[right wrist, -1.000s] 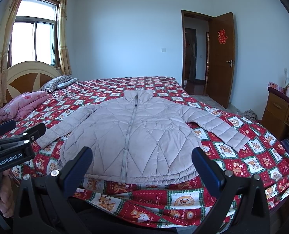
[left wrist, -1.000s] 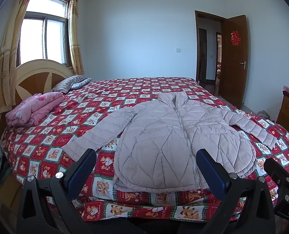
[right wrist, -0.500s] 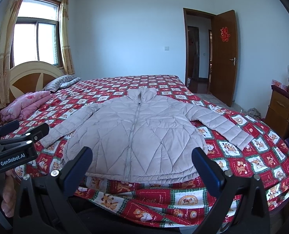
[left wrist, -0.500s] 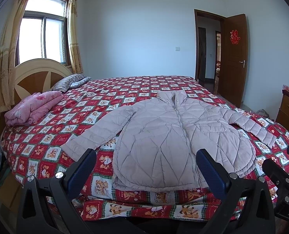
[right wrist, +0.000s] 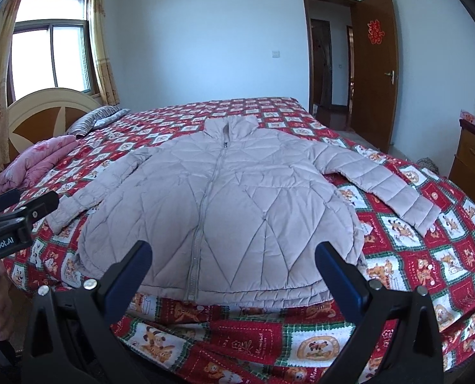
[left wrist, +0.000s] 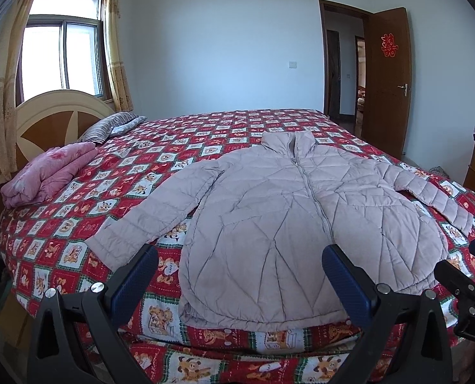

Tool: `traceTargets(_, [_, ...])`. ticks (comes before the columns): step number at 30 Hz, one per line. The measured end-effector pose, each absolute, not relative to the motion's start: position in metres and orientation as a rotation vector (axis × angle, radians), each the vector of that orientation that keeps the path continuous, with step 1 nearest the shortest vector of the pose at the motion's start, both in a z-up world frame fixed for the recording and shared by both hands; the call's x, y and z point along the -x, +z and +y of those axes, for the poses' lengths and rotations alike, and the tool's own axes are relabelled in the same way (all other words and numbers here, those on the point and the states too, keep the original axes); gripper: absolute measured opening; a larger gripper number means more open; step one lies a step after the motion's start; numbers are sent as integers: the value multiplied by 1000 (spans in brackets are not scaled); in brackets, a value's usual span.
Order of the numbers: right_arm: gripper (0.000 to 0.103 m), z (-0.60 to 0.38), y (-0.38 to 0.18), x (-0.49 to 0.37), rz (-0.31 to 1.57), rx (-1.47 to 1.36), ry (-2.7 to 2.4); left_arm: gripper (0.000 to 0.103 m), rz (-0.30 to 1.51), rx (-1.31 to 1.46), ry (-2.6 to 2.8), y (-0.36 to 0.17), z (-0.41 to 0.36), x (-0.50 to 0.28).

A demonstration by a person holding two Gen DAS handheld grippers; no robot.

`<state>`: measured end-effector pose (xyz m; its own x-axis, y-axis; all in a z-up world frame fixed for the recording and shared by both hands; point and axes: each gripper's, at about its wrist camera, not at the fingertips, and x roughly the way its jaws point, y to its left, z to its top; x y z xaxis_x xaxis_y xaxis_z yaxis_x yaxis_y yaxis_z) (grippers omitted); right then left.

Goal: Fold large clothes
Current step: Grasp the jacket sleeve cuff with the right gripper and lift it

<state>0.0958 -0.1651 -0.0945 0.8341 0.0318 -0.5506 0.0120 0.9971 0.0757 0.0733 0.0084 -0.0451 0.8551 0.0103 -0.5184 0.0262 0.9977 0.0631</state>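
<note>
Lying flat and zipped on the red patterned bedspread (left wrist: 77, 224), the pale quilted jacket (left wrist: 285, 217) spreads both sleeves outward; the left gripper (left wrist: 239, 272) gapes wide and empty at its near hem. From the right wrist, the jacket (right wrist: 224, 208) lies centred, the right gripper (right wrist: 232, 265) likewise spread wide, holding nothing.

A bed (left wrist: 77, 224) in a red, cartoon-patterned quilt is carrying a pale quilted jacket (left wrist: 288, 224) lying flat, zipped, sleeves spread, hem near the front edge, while a folded pink blanket (left wrist: 45, 172) and a striped pillow (left wrist: 112, 124) are sitting well apart from it by the headboard (left wrist: 45, 118).
</note>
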Motion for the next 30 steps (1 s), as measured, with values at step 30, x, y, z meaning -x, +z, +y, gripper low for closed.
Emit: traceTargets(30, [71,-505,-164,-182,792,-589,-708,102,669,-193,146,-139,18,-340])
